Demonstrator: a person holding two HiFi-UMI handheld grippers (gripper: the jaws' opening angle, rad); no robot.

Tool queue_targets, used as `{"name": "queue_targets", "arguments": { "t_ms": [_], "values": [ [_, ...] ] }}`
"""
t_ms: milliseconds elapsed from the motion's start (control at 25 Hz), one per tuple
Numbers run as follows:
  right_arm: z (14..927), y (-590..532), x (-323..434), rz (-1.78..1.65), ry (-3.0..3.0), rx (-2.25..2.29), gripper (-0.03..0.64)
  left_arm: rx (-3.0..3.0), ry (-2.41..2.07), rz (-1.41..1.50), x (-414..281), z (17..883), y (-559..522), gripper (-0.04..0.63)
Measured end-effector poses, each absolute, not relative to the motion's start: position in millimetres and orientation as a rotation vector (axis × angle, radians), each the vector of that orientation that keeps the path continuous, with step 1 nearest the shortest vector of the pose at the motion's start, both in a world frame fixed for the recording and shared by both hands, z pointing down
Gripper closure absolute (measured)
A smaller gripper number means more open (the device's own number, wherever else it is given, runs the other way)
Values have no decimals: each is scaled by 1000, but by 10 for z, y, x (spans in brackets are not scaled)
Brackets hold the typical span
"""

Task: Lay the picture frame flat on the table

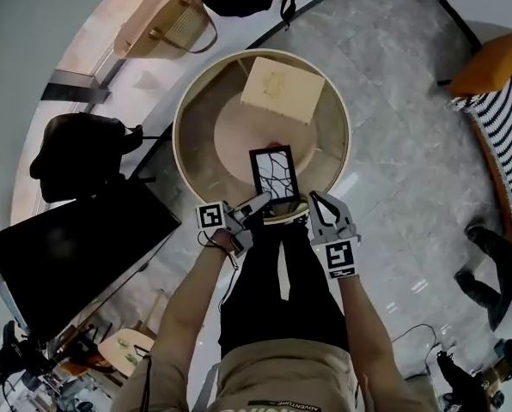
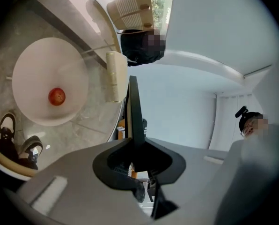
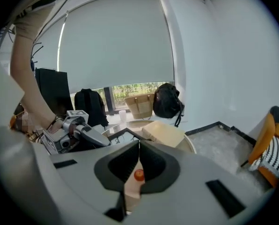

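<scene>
In the left gripper view the picture frame (image 2: 132, 108) rises edge-on from between the jaws, so its face cannot be seen and its lower end is hidden where the jaws close over it. In the head view the frame's bottom edge is covered by the left gripper (image 1: 260, 202) and the right gripper (image 1: 316, 200), and whether the right jaws touch it cannot be told. A small red thing (image 3: 138, 175) seen past the right jaws' tips is too small to name.
</scene>
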State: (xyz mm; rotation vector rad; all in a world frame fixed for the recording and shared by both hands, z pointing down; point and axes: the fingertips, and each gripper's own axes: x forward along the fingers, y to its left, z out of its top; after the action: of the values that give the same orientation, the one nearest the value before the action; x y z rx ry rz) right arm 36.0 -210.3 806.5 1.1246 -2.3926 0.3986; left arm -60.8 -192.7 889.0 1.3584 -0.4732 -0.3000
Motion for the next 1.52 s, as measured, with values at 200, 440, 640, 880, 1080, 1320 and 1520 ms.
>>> {"name": "queue_targets", "arguments": {
  "t_ms": [200, 440, 640, 880, 1080, 1320, 1520],
  "values": [
    [8537, -1984, 322, 483, -2371, 1094, 609, 1318, -494, -279, -596, 9446, -2076, 537],
    [8848, -1829, 503, 623, -2307, 1154, 609, 1339, -476, -264, -505, 9614, -2291, 537],
    [8891, -1915, 516, 598, -2295, 1160, 609, 1333, -460, -228, -436, 9702, -2356, 537],
    [8961, -2097, 473, 645, -2299, 1201, 609, 1361, -505, -140, -450, 9891, -2370, 535],
    [9067, -2089, 432, 724, -2287, 1213, 609, 1477, -651, 11, -528, 9989, -2427, 530],
    [9161, -1884, 380, 806, -2260, 1172, 609, 1567, -858, 266, -633, 10091, -2369, 429],
    [9179, -1840, 316, 808, -2272, 1146, 609, 1752, -1080, 501, -676, 10082, -2396, 385]
  ]
}}
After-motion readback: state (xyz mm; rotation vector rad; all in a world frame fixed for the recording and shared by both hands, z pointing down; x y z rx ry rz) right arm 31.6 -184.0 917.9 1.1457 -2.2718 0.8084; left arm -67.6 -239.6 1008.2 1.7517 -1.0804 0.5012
